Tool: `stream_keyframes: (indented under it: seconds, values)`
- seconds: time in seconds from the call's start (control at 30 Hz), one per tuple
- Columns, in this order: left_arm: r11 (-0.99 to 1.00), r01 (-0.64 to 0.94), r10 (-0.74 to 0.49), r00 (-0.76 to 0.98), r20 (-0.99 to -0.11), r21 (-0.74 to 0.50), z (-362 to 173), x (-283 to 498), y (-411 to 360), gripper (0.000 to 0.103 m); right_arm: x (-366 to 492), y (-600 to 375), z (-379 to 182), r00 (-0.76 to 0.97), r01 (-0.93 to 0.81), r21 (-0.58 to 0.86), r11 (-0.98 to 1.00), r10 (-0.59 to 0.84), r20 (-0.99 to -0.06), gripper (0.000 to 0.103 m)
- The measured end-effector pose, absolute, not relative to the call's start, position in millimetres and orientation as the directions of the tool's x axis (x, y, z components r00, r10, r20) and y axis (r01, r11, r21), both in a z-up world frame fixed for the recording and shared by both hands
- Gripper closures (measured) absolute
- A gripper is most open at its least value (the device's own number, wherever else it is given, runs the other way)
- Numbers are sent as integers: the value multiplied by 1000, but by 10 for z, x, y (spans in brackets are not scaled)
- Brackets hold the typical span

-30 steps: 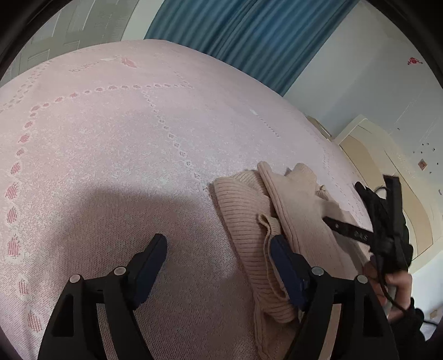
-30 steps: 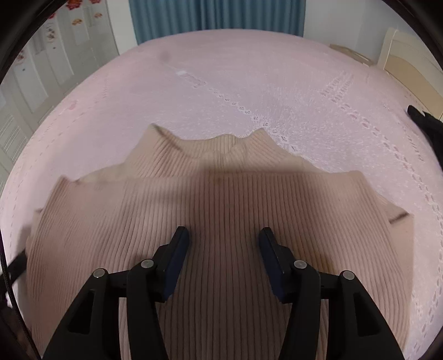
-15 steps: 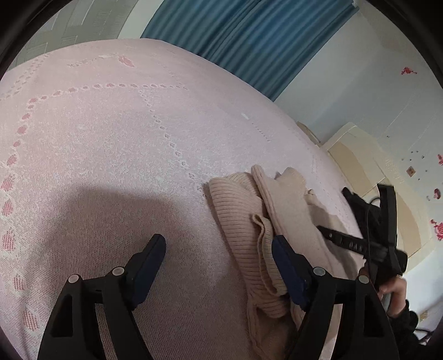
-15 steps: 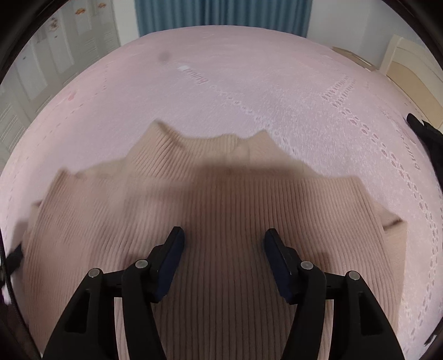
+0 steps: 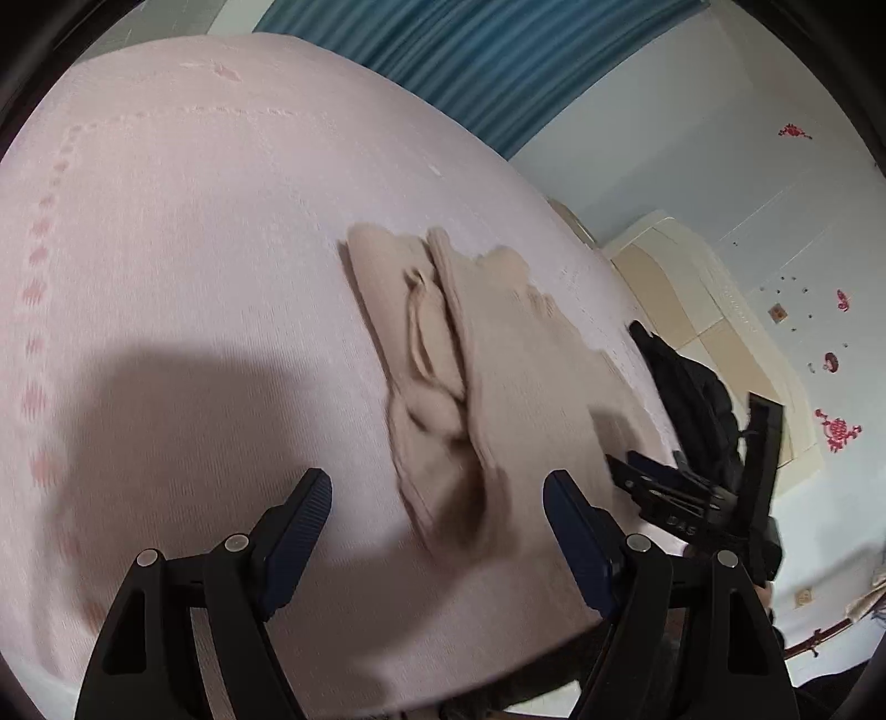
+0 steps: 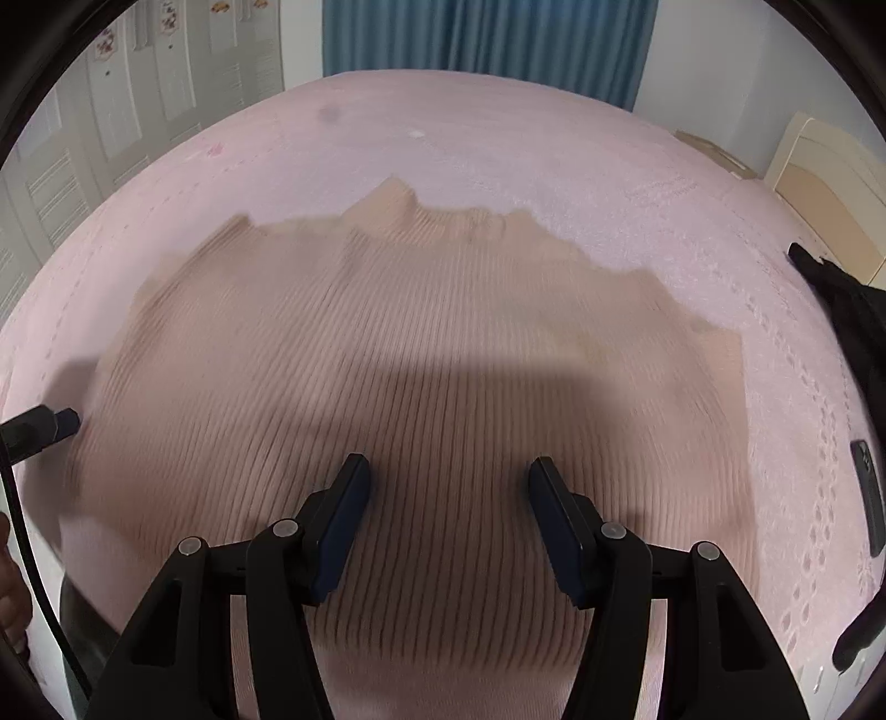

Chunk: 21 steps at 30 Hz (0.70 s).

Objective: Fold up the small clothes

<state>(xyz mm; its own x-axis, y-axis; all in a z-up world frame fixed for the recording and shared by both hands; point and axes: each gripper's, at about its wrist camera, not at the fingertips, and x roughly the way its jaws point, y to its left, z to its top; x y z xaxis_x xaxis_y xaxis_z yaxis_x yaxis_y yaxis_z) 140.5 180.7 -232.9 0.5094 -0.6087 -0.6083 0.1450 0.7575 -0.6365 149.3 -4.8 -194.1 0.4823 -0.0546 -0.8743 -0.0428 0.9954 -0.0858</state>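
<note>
Soft, even daylight; my tongs throw broad shadows on the bed. Motion blur smears the sweater. Fisheye bends the edges.

A pink bed fills the room; behind it hang blue curtains, flanked by white walls.

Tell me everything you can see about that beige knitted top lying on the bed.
The beige ribbed sweater looks like soft knit with fine vertical ribs and a raised collar at its far edge. It lies mostly flat on the pink bedspread, its body spread wide, with one side bunched into loose folds in the left wrist view. Nothing grips it: both hand-held grippers stand open above it. A shadow crosses its middle.
</note>
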Motion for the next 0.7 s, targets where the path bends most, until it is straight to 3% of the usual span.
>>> stream_keyframes:
  seconds: [0.37, 0.53, 0.7]
  values:
    - [723, 79, -627, 492, -604, -686, -2393, 1429, 1445, 23, 1039, -287, -1902, 521, -50, 40, 998, 61, -851, 45]
    - [756, 81, -596, 493, -633, -649, -2382, 1650, 1215, 22, 897, -533, -1776, 564, -12, 132, 991, 116, -817, 46]
    - [753, 60, -591, 499, -634, -655, -2400, 1888, 1157, 22, 853, -735, -1656, 602, 13, 113, 993, 82, -794, 46]
